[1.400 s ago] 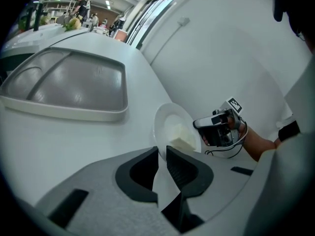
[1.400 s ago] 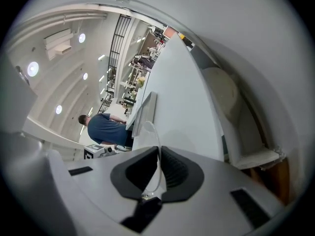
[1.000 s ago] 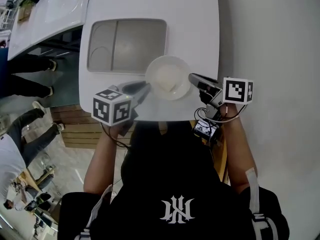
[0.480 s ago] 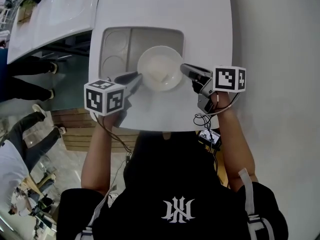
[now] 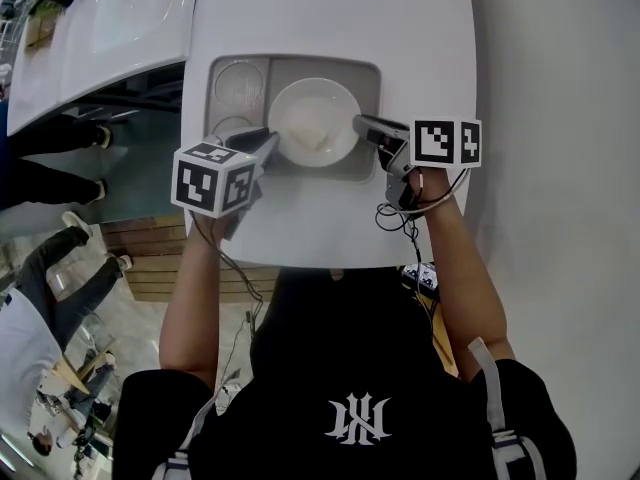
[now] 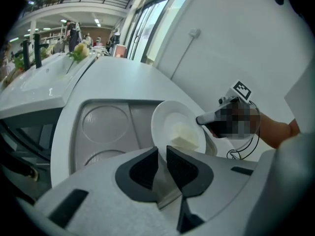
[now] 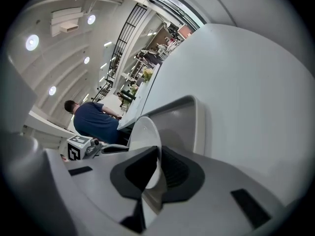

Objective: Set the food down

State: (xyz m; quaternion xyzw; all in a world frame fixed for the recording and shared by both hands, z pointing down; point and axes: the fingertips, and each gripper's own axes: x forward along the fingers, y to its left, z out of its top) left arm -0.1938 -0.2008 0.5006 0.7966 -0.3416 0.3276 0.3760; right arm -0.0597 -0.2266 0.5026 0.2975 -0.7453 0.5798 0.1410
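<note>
A white plate (image 5: 313, 123) carrying a pale block of food (image 5: 312, 140) hangs over the large compartment of a grey sectioned tray (image 5: 368, 76) on the white table (image 5: 330, 13). My left gripper (image 5: 268, 142) is shut on the plate's left rim and my right gripper (image 5: 360, 125) is shut on its right rim. In the left gripper view the plate (image 6: 167, 119) rises from between the pads of my left gripper (image 6: 162, 163), with the food (image 6: 187, 137) on it. In the right gripper view the plate (image 7: 146, 132) shows edge-on, clamped in my right gripper (image 7: 158, 167), in front of the tray (image 7: 184, 119).
The tray has two round compartments (image 5: 237, 83) at its left. A white counter with a sink (image 5: 110, 18) stands to the left across a gap. People stand on the floor at the left (image 5: 45, 248). A pale wall (image 5: 560, 168) runs along the table's right side.
Both grippers have carried the plate away from the table's near edge to over the tray's large compartment. The grip on both rims is unchanged.
</note>
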